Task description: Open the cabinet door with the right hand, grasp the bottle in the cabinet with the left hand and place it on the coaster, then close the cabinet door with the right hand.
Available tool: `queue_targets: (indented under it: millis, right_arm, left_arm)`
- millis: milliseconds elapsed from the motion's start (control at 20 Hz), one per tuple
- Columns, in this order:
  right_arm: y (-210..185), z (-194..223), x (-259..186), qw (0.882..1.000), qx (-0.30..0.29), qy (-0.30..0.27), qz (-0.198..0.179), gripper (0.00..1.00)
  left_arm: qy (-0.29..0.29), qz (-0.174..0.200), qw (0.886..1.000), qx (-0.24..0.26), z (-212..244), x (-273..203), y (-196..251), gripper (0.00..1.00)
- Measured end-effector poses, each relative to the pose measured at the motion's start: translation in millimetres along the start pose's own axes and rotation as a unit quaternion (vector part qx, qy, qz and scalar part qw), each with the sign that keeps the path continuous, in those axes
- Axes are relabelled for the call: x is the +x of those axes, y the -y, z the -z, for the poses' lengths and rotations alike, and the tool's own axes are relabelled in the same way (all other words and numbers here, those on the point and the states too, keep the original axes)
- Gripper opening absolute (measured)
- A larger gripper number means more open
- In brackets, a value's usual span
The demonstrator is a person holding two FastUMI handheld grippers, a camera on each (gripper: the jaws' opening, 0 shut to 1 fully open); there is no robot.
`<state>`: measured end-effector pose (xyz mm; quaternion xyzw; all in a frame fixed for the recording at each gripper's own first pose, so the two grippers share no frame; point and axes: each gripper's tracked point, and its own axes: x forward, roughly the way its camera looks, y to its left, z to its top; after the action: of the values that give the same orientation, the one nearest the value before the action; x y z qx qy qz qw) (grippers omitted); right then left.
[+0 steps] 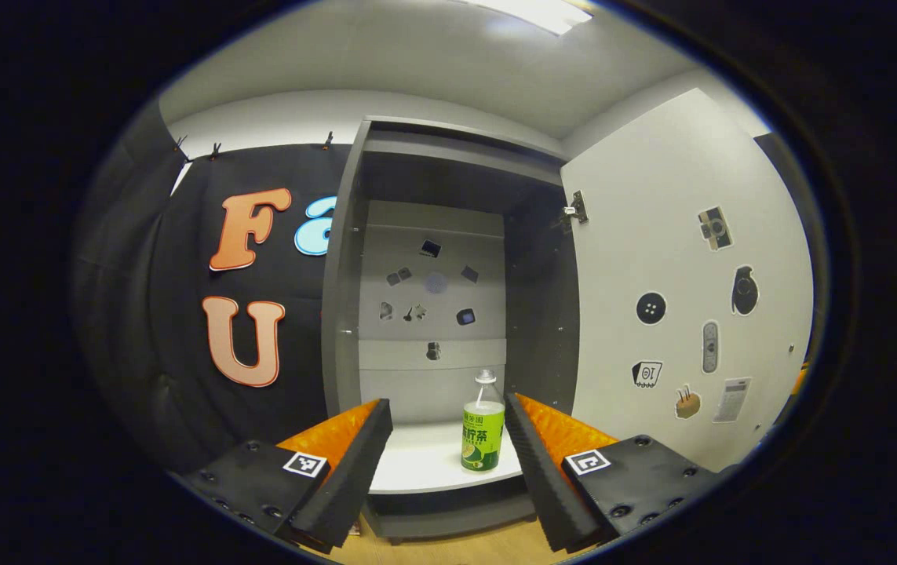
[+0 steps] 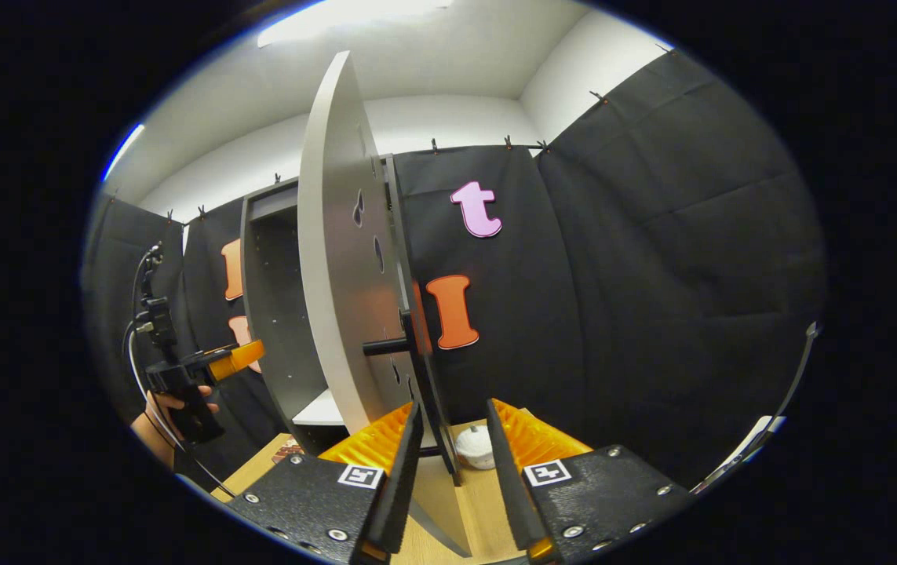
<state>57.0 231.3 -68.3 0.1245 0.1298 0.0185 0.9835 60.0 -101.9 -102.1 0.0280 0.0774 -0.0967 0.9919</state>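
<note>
1. Wood floor under both tools; left gripper (image 1: 448,439) has jaws wide, holding nothing, aimed into the open cabinet (image 1: 354,275)
2. Bottle (image 1: 483,431) stands upright on the cabinet's white shelf (image 1: 417,463), dead ahead, framed between the fingers but still beyond the tips, slightly toward its right finger
3. Long axis vertical, so a straight push forward should suit
4. Right gripper (image 2: 452,447) is part open, straddling the door (image 2: 338,275) edge near the handle (image 2: 385,345); can't tell if it touches
</note>
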Motion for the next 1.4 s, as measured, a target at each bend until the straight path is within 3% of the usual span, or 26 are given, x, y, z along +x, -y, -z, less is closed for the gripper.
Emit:
queue_targets:
  millis: [50, 100, 150, 200, 250, 450, 500, 550, 600, 650, 750, 800, 850, 1050, 1300, 1400]
  right_arm:
    - [2.4, -0.5, 0.0, 1.0, -0.001, 0.002, 0.002, 0.5]
    - [5.6, -1.3, 1.4, 1.0, -0.003, 0.005, 0.006, 0.63]
    - [7.0, -1.9, 1.5, 1.0, -0.004, 0.007, 0.01, 0.66]
    - [6.0, -2.9, 1.4, 1.0, -0.005, 0.01, 0.01, 0.76]
    - [4.4, -5.8, 1.5, 1.0, -0.004, 0.014, 0.008, 0.71]
    - [5.7, -0.6, -0.4, 1.0, 0.009, 0.005, 0.004, 0.75]
    - [4.8, 1.5, -3.3, 1.0, 0.013, -0.001, 0.001, 0.83]
    - [4.4, 2.5, -6.6, 1.0, 0.014, -0.001, -0.001, 0.8]
    - [6.3, 1.8, -9.7, 1.0, 0.013, 0.001, 0.002, 0.89]
    - [7.1, 1.6, -12.0, 1.0, 0.009, 0.002, 0.004, 0.85]
    - [9.7, 1.1, -13.1, 1.0, -0.001, 0.006, 0.012, 0.86]
    - [11.9, 1.8, -12.1, 1.0, -0.005, 0.006, 0.019, 0.94]
    - [13.5, 3.0, -11.8, 1.0, -0.009, 0.005, 0.025, 0.87]
    - [27.3, 7.9, -14.4, 0.999, -0.004, -0.004, 0.041, 0.87]
    - [32.1, 16.5, -16.4, 0.999, 0.007, -0.02, 0.047, 0.88]
    - [31.4, 22.5, -15.3, 0.999, 0.008, -0.026, 0.047, 0.88]
  left_arm:
    - [-0.007, 0.0, 1.0, 0.003, 8.7, 4.6, 1.0, 0.94]
    - [-0.013, 0.0, 1.0, 0.004, 16.5, 11.7, 2.8, 0.94]
    - [-0.012, 0.001, 1.0, 0.008, 22.6, 20.1, 7.7, 0.95]
    - [-0.017, -0.002, 1.0, 0.014, 30.3, 30.4, 11.0, 0.95]
    - [-0.024, -0.005, 1.0, 0.014, 41.7, 37.6, 14.3, 0.92]
    - [-0.071, 0.02, 0.997, -0.033, 77.4, 76.6, 43.1, 0.93]
    - [-0.081, 0.025, 0.996, -0.035, 84.6, 85.5, 48.4, 0.95]
    - [-0.088, 0.025, 0.995, -0.035, 90.9, 94.5, 51.5, 0.95]
    - [-0.094, 0.026, 0.995, -0.033, 95.9, 101.7, 54.5, 0.97]
    - [-0.096, 0.024, 0.995, -0.03, 100.3, 110.0, 56.3, 0.95]
    - [-0.11, 0.003, 0.993, -0.034, 117.9, 126.6, 52.6, 0.95]
    - [-0.122, -0.006, 0.992, -0.035, 132.7, 135.0, 52.2, 0.92]
    - [-0.133, -0.015, 0.99, -0.035, 145.7, 142.4, 51.1, 0.95]
    - [-0.144, -0.036, 0.989, -0.014, 165.6, 166.0, 45.7, 0.96]
    - [-0.132, -0.032, 0.991, 0.014, 161.0, 190.3, 42.2, 0.95]
    - [-0.127, -0.035, 0.991, 0.024, 159.3, 194.7, 39.9, 0.82]
